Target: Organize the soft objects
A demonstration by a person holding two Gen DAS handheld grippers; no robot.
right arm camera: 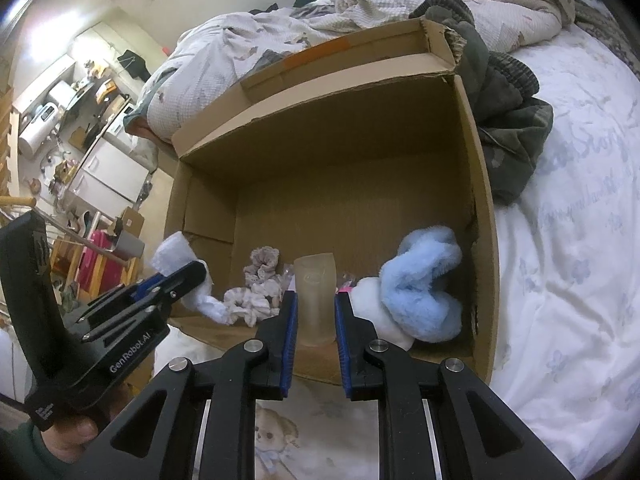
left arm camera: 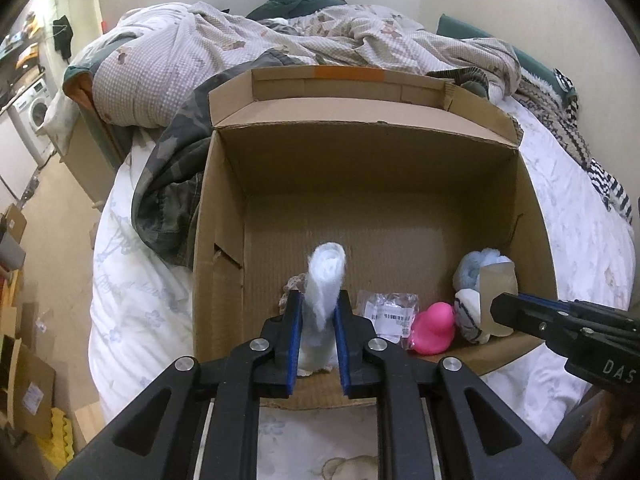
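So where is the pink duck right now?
In the left wrist view the pink duck sits inside the box at its near wall, between a clear packet and a striped sock.

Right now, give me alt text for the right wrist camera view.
The right gripper pinches a translucent beige soft piece over an open cardboard box on a bed. Inside lie a fluffy blue item and grey scrunchies; the left gripper holds a white cloth.

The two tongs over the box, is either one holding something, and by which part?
Both are. The left tongs pinch a white fluffy cloth around its middle. The right tongs clamp a translucent, cup-like piece at its lower half.
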